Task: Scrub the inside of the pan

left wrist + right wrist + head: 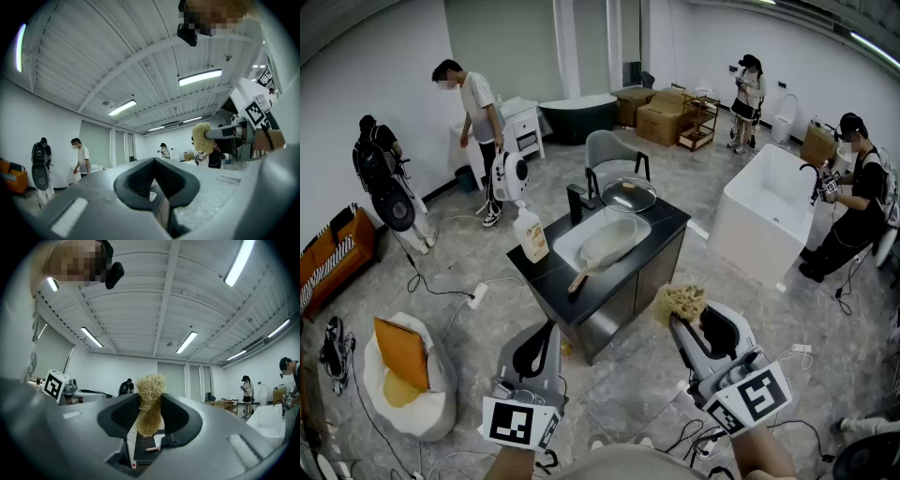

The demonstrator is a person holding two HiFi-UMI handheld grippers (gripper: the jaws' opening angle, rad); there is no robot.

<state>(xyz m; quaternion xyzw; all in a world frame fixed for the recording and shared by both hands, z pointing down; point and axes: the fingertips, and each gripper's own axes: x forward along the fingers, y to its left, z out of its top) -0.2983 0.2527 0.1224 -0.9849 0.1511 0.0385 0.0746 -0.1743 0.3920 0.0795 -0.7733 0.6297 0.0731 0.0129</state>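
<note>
open floor [619, 380] leads to the counter [664, 225]; bottle [531, 236] (left edge) and faucet [578, 202] crowd the sink [566, 247] holding the pan [611, 244].

Straw-yellow scrubber [680, 302]; black counter [542, 276]; white basin [565, 249]; orange cushion [401, 352].

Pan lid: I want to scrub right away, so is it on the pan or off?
Off. The glass lid lies on the counter behind the sink; the pan sits uncovered in it.

Bright, even light from ceiling tube lamps [186, 342] — soft shadows, strong fisheye bending and dark vignetted corners.
</note>
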